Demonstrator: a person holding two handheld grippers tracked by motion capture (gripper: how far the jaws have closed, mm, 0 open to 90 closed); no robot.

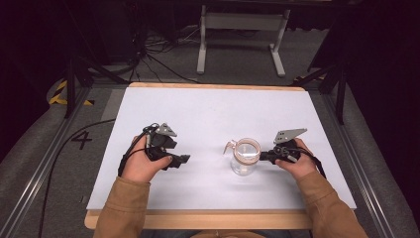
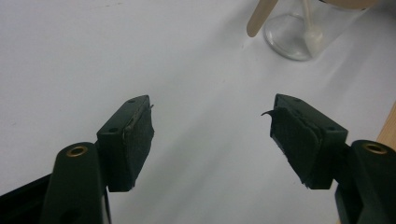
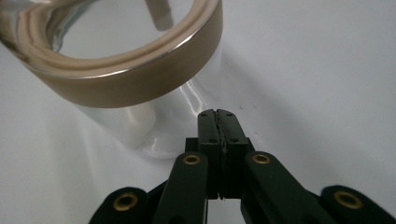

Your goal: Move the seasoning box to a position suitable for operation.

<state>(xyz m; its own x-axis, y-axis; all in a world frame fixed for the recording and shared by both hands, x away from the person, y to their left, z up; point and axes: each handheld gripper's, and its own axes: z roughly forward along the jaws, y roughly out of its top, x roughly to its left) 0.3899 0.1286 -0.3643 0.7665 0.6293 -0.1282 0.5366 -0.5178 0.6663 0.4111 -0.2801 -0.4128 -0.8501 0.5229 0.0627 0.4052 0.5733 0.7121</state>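
A clear glass jar stands upright on the white table, a little right of the middle and near the person's edge; a tan band, wood or wood-coloured, rings its open mouth, and a pale stick leans out over the rim on the side toward the left hand; something white, perhaps a small spoon or scoop, stands inside against the wall, though I cannot tell exactly what it is.

The right gripper sits just beside the jar on its right, low by the glass wall under the band; its jaws are pressed flat together with nothing between them, and whether the tips touch the glass I cannot tell. The left gripper rests well apart from the jar on the left, pointing toward it; its jaws stand wide apart, empty, over bare table.

I judge the jar to be stiff, smooth and slippery on the glass, and breakable if knocked over or dropped; it looks nearly empty, so probably light and easy to tip with a sideways nudge, the more so with the stick leaning out. The band at the rim looks the better place to hold, being duller and thicker than the glass; a grip over the rim wall, one jaw inside and one outside, seems safer than squeezing the round body, which the jaws might not span; the right jaws would have to open first.
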